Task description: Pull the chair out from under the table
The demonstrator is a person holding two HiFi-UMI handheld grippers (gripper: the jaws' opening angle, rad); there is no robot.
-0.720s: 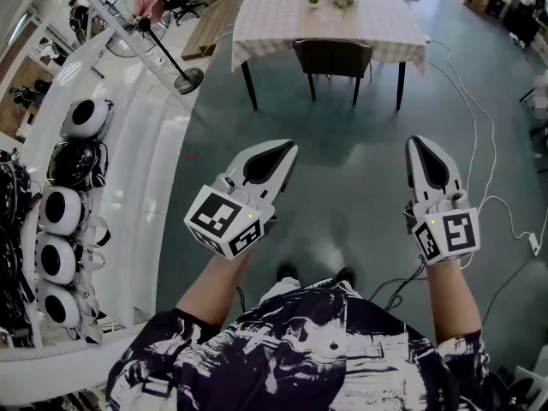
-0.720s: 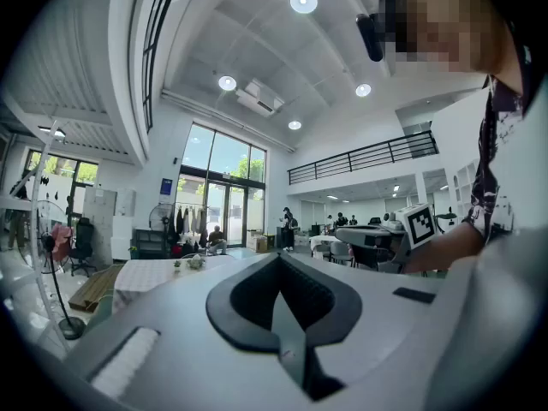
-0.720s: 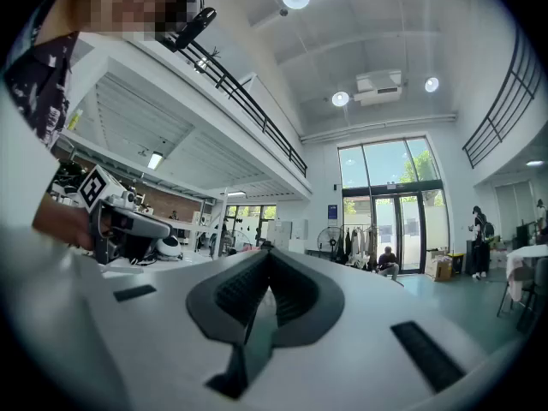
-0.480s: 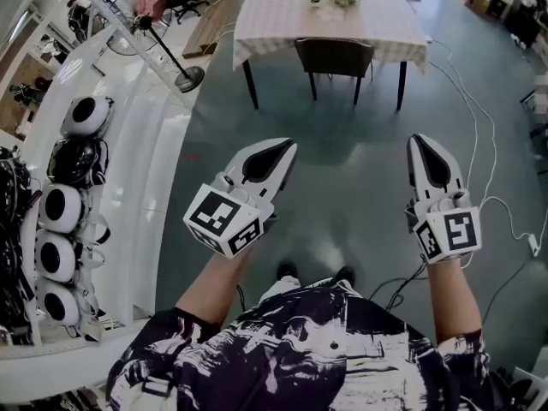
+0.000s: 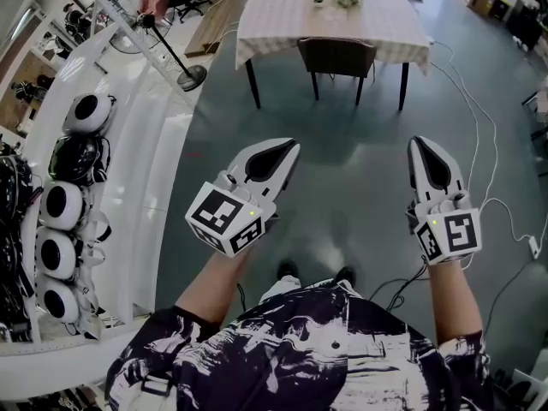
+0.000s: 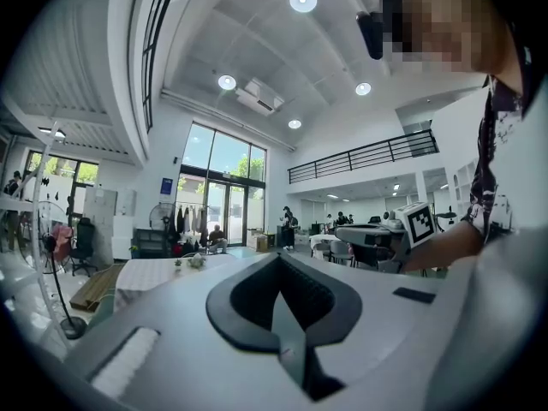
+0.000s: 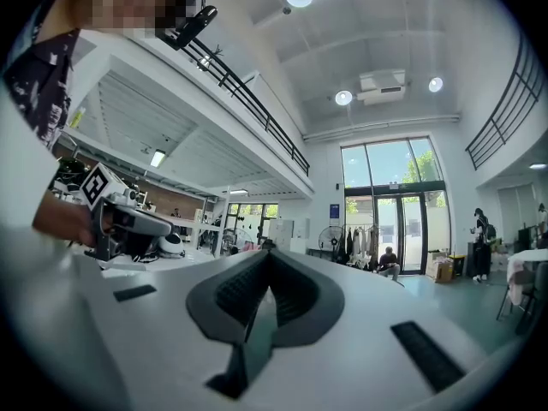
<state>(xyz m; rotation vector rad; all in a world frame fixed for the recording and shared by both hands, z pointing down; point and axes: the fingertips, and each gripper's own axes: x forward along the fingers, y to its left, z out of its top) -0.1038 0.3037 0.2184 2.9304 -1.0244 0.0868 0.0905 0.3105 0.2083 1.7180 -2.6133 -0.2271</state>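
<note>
A dark brown chair [image 5: 336, 58] is tucked under the near side of a table [image 5: 274, 20] covered with a checked cloth, far ahead at the top of the head view. My left gripper [image 5: 289, 147] and my right gripper [image 5: 417, 141] are held level in front of me, well short of the chair, both shut with nothing between the jaws. In the left gripper view the table [image 6: 154, 272] shows small at the left, and the right gripper [image 6: 381, 236] appears at the right. Through the right gripper view the left gripper [image 7: 128, 221] is visible at the left.
A white curved counter [image 5: 145, 144] with several white helmets [image 5: 62, 208] runs along the left. A standing fan [image 5: 171, 58] stands near the table's left corner. White cables [image 5: 479, 135] trail over the grey floor on the right. Two small potted plants [image 5: 336, 0] sit on the table.
The table and chair sit slightly lower and nearer in the head view. Both grippers keep their pose and stay shut.
</note>
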